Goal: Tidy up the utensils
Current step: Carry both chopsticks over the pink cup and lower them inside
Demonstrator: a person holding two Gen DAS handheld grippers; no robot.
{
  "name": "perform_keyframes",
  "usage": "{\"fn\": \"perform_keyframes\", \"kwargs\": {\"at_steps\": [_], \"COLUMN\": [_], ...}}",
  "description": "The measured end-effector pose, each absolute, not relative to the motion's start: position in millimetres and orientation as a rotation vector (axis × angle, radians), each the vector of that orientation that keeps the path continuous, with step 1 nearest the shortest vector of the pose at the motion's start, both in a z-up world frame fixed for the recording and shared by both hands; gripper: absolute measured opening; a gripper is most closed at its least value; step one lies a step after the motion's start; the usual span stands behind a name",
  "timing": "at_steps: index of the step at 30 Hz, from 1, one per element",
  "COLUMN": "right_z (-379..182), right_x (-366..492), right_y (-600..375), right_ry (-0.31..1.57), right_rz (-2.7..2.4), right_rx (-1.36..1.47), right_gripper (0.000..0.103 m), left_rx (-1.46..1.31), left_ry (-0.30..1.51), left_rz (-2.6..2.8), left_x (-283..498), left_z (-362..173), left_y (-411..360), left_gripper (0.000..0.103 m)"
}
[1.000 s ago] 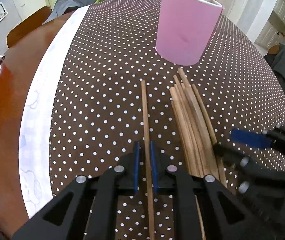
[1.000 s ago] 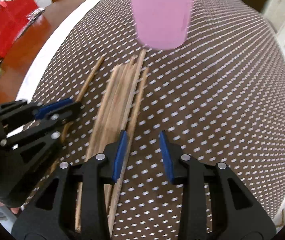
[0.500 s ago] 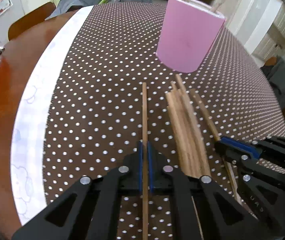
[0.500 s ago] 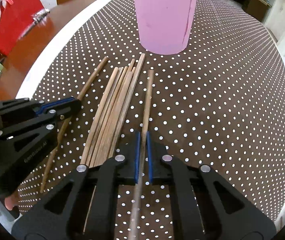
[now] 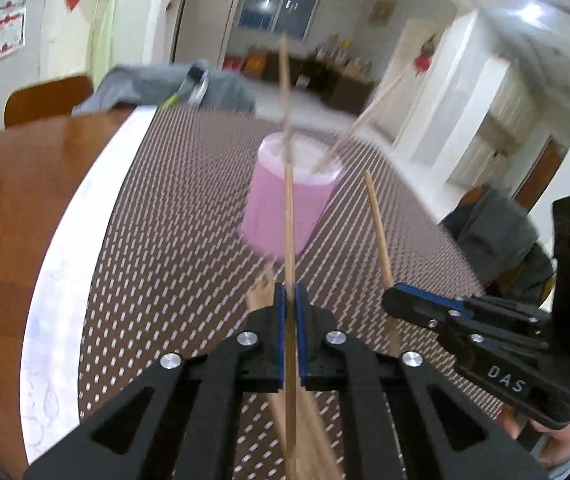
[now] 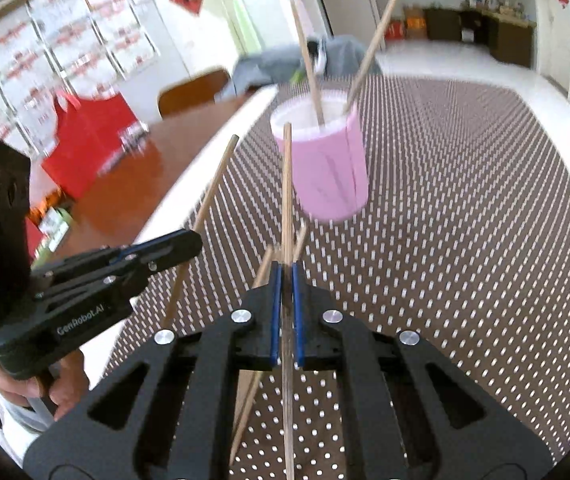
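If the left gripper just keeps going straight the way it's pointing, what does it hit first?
Probably the pink cup. The left gripper, shut on a chopstick, points right at it, so the chopstick's tip would likely meet the cup's side or rim first; blur makes depth uncertain.

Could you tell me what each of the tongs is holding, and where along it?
Left tongs and right tongs each clamp one wooden chopstick partway along its length.

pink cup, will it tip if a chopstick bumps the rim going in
Possibly. The pink cup looks tall, thin-walled and likely light, holding only two chopsticks. Both lean on its rim, which may worsen tipping. Its flat base on the dotted cloth should resist sliding.
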State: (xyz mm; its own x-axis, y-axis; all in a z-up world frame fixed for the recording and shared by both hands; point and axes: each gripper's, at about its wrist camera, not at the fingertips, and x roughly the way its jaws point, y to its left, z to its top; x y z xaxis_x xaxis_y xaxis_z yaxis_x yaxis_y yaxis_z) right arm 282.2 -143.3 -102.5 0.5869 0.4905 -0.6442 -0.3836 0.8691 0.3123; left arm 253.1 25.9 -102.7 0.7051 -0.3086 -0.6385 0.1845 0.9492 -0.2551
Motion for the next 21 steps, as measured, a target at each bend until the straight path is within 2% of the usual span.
{"fn": "perform_keyframes", "kwargs": {"at_steps": [9,21], "right_z": [-47,5], "right_x": [270,285], "right_y": [-149,-161], "right_ry": [0.570,0.336], "right_rz": [0.534,0.496], "right_rx": [0.211,0.234], "right_gripper": [0.006,0.006], "left_rx": [-0.181,-0.210], "left_ry": [0.399,0.096], "left_rz": [-0.301,-0.220], "left_x": [256,297], "left_z": [-55,-14], "left_y": [9,7], "left_gripper": [0.005,0.005]}}
